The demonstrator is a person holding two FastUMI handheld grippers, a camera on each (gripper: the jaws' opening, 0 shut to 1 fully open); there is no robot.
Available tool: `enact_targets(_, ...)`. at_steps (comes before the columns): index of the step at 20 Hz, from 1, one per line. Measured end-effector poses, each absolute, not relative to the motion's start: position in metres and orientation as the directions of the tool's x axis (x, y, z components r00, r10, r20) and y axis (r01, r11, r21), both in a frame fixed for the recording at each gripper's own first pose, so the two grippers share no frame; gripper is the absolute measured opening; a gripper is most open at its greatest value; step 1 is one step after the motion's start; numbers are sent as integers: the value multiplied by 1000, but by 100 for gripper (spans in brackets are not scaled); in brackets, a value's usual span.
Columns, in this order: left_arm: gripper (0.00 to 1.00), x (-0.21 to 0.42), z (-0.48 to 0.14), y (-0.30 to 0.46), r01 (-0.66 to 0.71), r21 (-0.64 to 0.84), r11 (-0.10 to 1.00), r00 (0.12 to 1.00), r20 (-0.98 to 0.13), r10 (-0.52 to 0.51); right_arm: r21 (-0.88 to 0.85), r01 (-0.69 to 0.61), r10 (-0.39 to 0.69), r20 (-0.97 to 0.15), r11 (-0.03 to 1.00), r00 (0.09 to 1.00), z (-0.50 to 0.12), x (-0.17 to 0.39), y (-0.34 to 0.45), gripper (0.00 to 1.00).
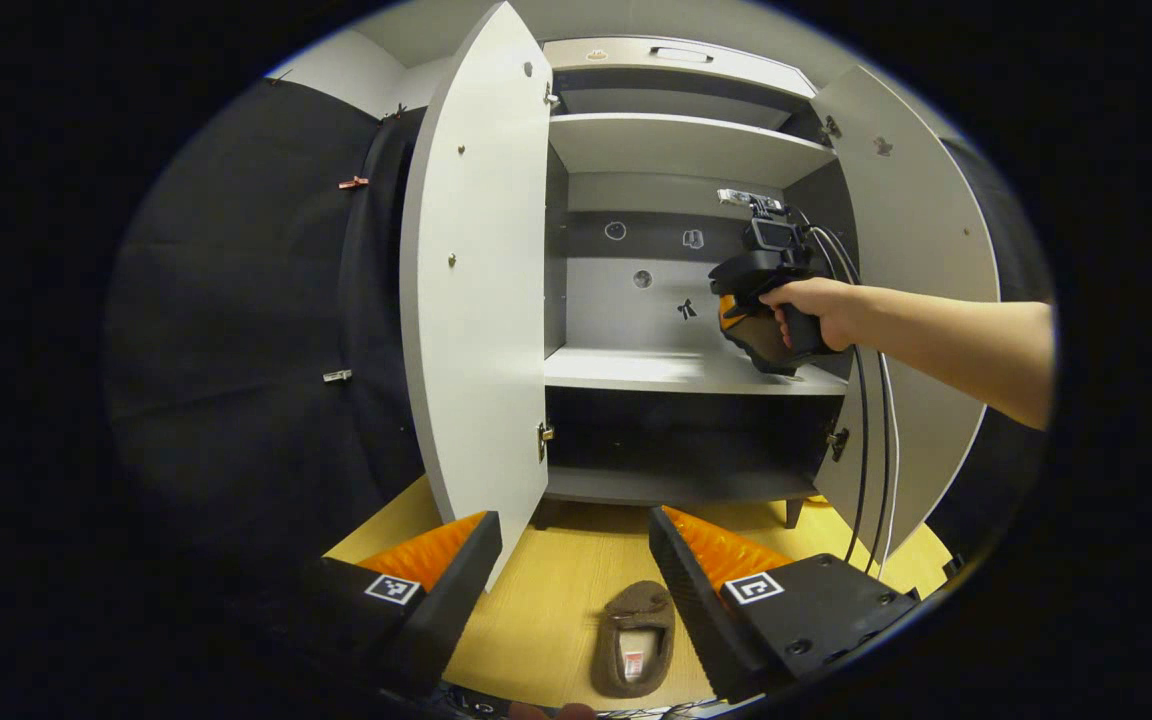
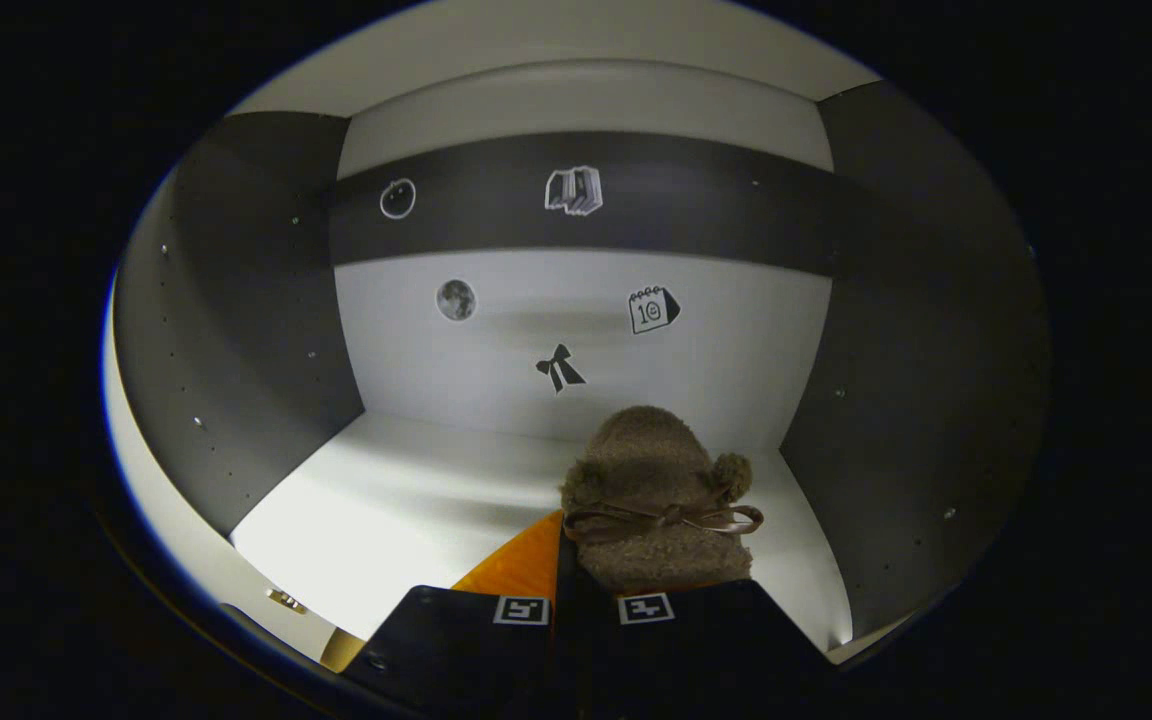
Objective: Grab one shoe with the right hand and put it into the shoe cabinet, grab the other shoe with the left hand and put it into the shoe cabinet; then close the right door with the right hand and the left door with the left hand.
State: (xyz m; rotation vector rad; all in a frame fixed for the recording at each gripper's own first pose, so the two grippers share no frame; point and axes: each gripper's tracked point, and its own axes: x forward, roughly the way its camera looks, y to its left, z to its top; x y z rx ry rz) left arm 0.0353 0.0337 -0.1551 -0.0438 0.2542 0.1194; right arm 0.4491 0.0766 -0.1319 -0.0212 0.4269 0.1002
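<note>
Pinching the first fuzzy shoe (image 2: 658, 500) over the middle shelf (image 2: 416, 500) of the shoe cabinet (image 1: 476, 300), my right claw (image 2: 576, 590) should next let go, while my spread left claw (image 1: 576, 590) hovers above the second shoe (image 1: 636, 640) on the floor (image 1: 556, 600).

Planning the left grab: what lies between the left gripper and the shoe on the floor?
Nothing: in the left gripper view, bare floor separates the gripper from the shoe.
</note>
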Motion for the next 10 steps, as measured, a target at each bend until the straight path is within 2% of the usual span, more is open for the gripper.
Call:
enact_targets(8,95,42,-156,33,-155,-17,988,955,-260,145,42,-40,55,-475,998,879,-160,469,71,11)
enact_targets(10,95,41,-156,33,-154,-18,988,955,-260,144,48,-39,57,-484,998,873,-161,466,72,16)
